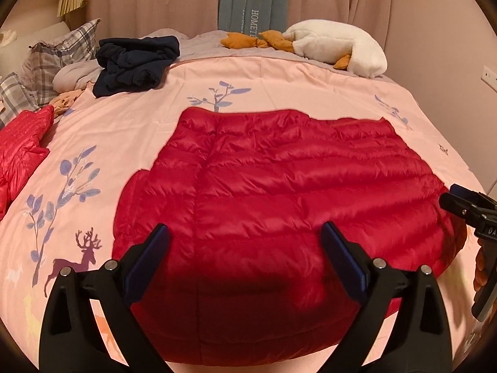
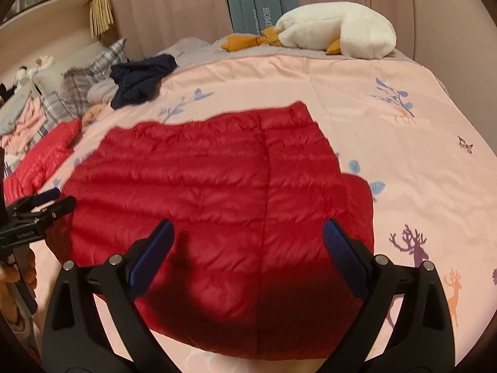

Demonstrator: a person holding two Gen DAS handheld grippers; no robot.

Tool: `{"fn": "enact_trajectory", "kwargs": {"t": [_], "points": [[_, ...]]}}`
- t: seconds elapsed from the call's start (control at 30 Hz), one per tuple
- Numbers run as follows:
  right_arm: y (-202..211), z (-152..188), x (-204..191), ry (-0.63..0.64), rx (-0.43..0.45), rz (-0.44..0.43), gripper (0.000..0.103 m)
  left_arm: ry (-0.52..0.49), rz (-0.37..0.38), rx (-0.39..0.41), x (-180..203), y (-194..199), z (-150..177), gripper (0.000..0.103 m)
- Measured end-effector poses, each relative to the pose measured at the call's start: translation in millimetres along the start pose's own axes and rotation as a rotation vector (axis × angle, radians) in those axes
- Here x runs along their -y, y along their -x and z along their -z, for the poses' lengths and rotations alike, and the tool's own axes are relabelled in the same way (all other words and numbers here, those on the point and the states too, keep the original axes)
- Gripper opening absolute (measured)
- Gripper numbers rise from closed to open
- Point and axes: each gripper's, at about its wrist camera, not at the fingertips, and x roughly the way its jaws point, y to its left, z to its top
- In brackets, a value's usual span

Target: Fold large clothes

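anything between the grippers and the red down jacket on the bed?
Nothing visible. The red down jacket lies flat on the pink duvet, directly below the open left gripper and open right gripper. The navy garment, second red jacket and plush goose sit well off to the sides.

warm, dim indoor light tints both views pinkish; a dark soft-edged shadow falls across the near part of the red down jacket [image 1: 264,186] between the fingers, so light comes from behind the cameras; its shiny fabric shows faint sheen; fisheye bends the bed [image 2: 403,99] edges, corners vignette black, far details are soft
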Motion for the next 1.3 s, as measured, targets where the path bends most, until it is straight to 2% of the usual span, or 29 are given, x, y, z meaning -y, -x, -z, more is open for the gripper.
{"fn": "enact_trajectory", "kwargs": {"t": [0.23, 0.43, 0.53, 0.7, 0.77, 0.87, 0.93, 1.07, 1.1, 1.2, 1.3], "points": [[-14, 6, 3, -0.013, -0.043, 0.004, 0.099, -0.009, -0.018, -0.040, 3, -15, 7, 0.098], [21, 7, 2, -0.047, 0.020, -0.016, 0.099, 0.017, -0.017, -0.021, 2, 9, 9, 0.098], [27, 14, -5, -0.039, 0.024, -0.018, 0.099, 0.010, -0.007, -0.010, 10, 17, 15, 0.098], [5, 27, -13, -0.014, -0.046, 0.031, 0.099, -0.034, -0.022, -0.027, 27, 6, 26, 0.098], [5, 27, -14, -0.030, -0.049, 0.049, 0.099, -0.047, -0.042, -0.043, 29, -3, 29, 0.098], [17, 23, -27, -0.028, -0.007, 0.012, 0.099, -0.030, -0.052, -0.039, 31, 4, 27, 0.098], [22, 20, -45, 0.002, 0.015, -0.024, 0.099, -0.014, -0.021, -0.020, 35, 12, 25, 0.098], [13, 16, -73, 0.079, 0.019, -0.033, 0.098, -0.054, -0.025, -0.001, 50, 14, 22, 0.096], [6, 16, -73, 0.080, 0.005, -0.024, 0.098, -0.056, -0.046, -0.008, 50, 11, 22, 0.096], [-6, 15, -64, 0.062, -0.014, -0.001, 0.098, -0.015, -0.030, -0.041, 34, -1, 24, 0.097], [-5, 18, -47, 0.033, -0.014, 0.019, 0.098, -0.018, -0.053, -0.037, 24, 0, 27, 0.097]]}}
